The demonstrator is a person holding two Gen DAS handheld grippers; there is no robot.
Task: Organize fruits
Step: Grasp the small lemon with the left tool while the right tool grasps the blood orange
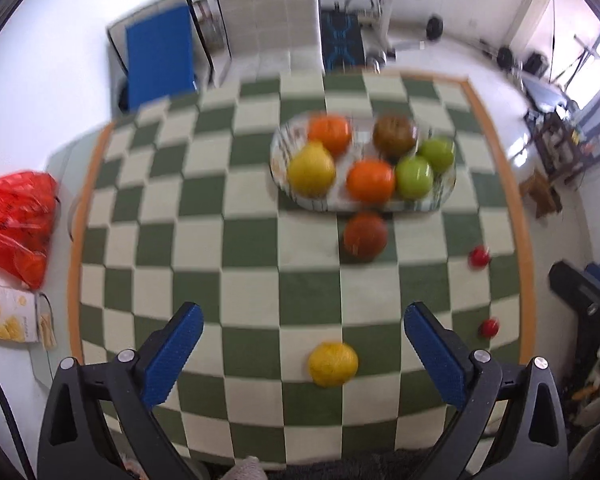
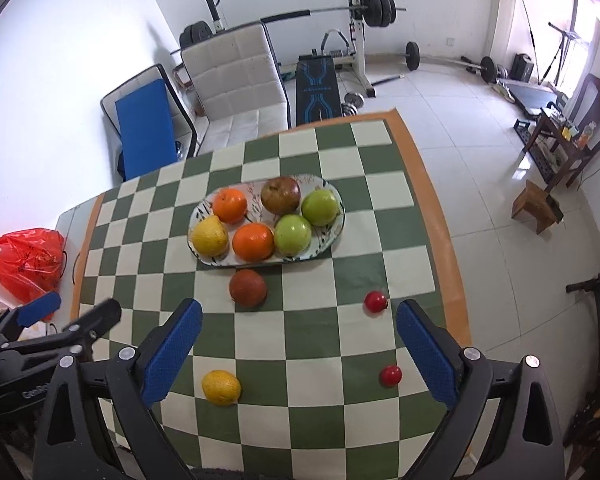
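An oval patterned plate on the green-and-cream checked tablecloth holds two oranges, a lemon, two green apples and a brown apple. In front of the plate lies a dark red fruit. A loose lemon lies on the cloth nearer me, in line with the gap of my left gripper, which is open and empty above the cloth. Two small red fruits lie toward the right edge. My right gripper is open and empty above the cloth, with the left gripper at its left.
A red plastic bag and a snack box sit off the table's left side. Two chairs stand behind the far edge, with a weight bench and barbells beyond. The cloth's orange border marks the right edge.
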